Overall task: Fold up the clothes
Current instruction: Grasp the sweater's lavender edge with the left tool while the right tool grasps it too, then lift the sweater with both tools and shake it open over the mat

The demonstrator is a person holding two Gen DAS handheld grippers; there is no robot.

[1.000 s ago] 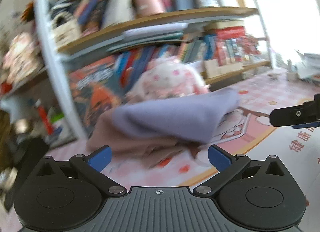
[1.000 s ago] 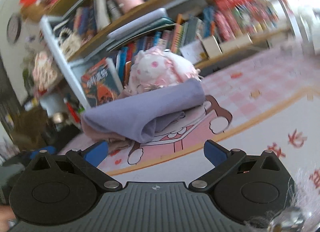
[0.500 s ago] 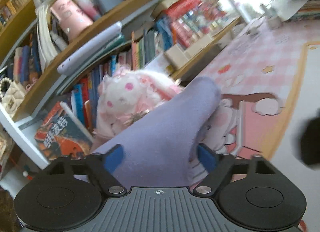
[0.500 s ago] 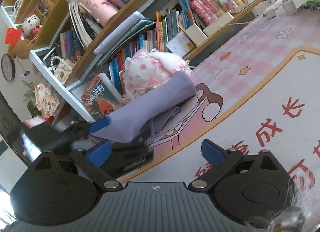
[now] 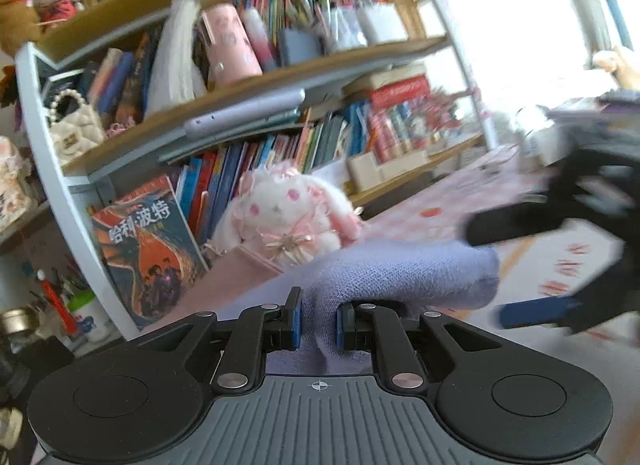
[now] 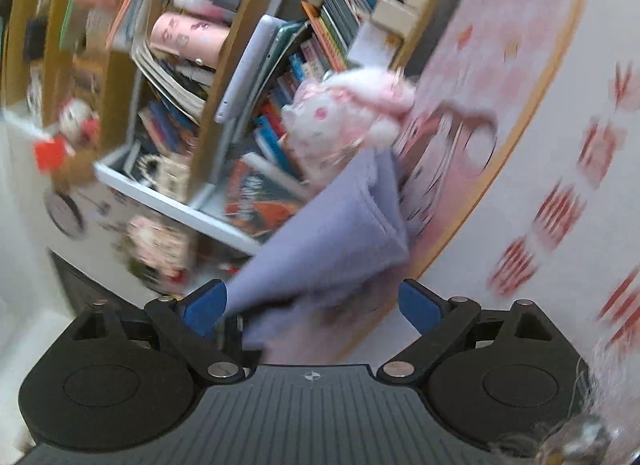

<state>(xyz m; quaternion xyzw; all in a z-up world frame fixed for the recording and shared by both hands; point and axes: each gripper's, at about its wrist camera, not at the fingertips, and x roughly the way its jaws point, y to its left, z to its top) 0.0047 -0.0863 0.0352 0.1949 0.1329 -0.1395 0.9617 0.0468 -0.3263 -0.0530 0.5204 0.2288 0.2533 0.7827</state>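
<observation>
A folded lavender garment (image 5: pixel 404 273) lies on the pink patterned mat (image 5: pixel 580 257). My left gripper (image 5: pixel 318 323) is shut on a pinch of its near edge. In the left wrist view my right gripper (image 5: pixel 536 269) shows blurred at the right, open, beside the garment's far end. In the right wrist view the lavender garment (image 6: pixel 332 237) hangs in front of my right gripper (image 6: pixel 312 303). Its jaws are wide apart with the cloth's edge between them, not pinched. A pinkish garment lies under the lavender one.
A bookshelf (image 5: pixel 256 81) packed with books stands right behind the garment. A pink and white plush rabbit (image 5: pixel 288 217) sits against it. A Harry Potter book (image 5: pixel 148 245) leans at the left. The mat (image 6: pixel 568 169) spreads out to the right.
My left gripper has closed on the lavender garment's edge. My right gripper has swung in close to the garment and tilted; its jaws stay open.
</observation>
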